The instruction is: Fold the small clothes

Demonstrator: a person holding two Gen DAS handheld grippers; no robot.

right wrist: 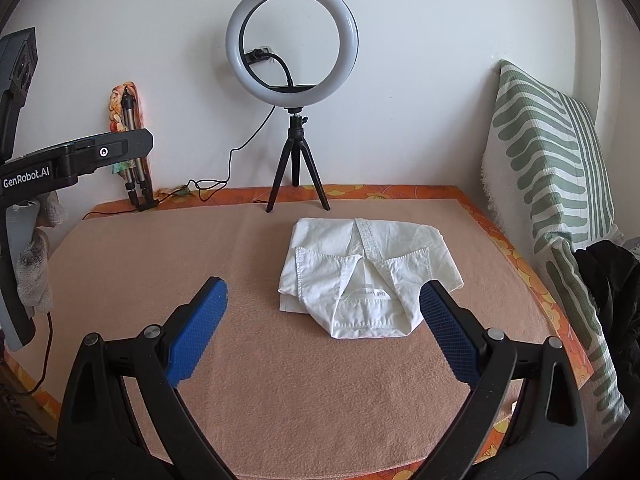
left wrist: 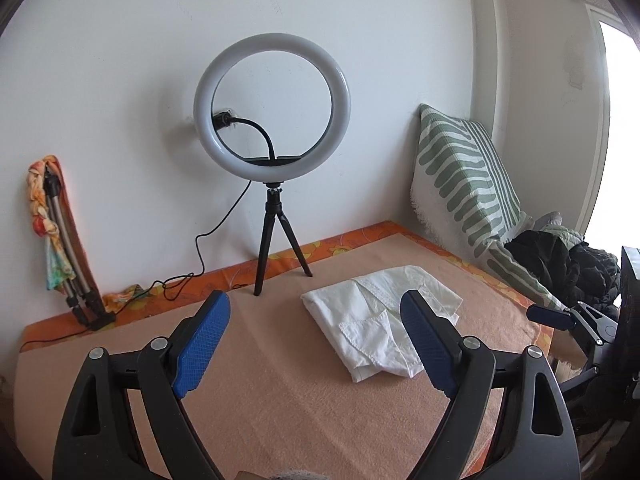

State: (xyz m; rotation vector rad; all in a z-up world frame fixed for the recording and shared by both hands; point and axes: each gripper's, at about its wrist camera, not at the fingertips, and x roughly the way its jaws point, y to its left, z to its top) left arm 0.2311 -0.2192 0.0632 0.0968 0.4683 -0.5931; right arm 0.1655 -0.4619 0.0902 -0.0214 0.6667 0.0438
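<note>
A white-walled room with a soft peach work surface

You face a plain white wall [right wrist: 420, 40]. In front of you lies a flat peach blanket [right wrist: 320, 380] with an orange flowered cloth edge [right wrist: 400, 191] around it. A round white ring light on a small black tripod [right wrist: 292, 44] stands near the wall, its black cord running left. A green and white striped cushion [right wrist: 552, 168] leans on your right. Bright daylight comes from a window [left wrist: 620, 120] far right.

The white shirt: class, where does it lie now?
The white shirt lies folded on the peach blanket, just in front of the ring light, with the striped cushion to its right.
</note>
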